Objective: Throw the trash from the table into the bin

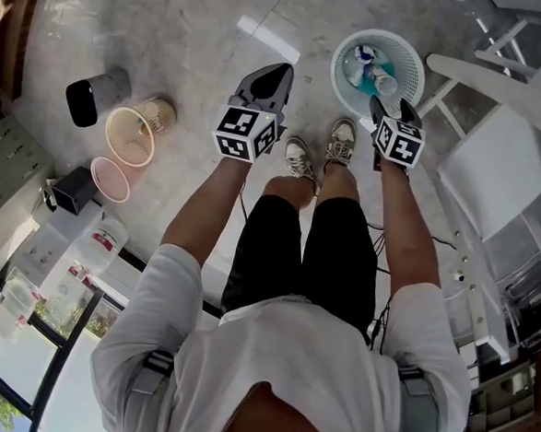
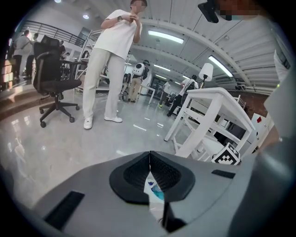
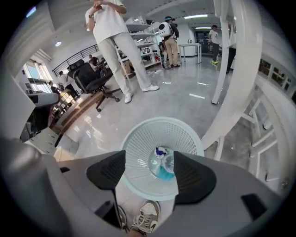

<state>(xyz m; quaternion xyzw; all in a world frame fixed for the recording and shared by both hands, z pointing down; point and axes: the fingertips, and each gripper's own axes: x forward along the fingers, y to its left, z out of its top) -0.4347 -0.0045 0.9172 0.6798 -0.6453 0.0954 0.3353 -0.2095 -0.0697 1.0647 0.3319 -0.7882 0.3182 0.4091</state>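
Over the bin, my right gripper hangs with its jaws wide apart and nothing in them. Looking down between them, I see the bin right below. A clear bottle and some blue stuff lie at the bottom. That bottle is in, so that part is done.

My left gripper is beside the bin, over bare floor, not above it. Its jaws are pressed tight together. In the left gripper view, a thin white scrap with blue print sits pinched between the pads. I think it is a wrapper or a bit of label, but I cannot tell for sure.

A scrap like that looks very light and floppy. It bends and does not break, so I can squeeze hard with no worry. The best place to hold it is the flat middle, where the pads have it now. The tricky part is letting go. Light, thin stuff may stick to a pad or float off to the side. So I think I need to bring the left gripper right over the bin, point it down, and then open up.
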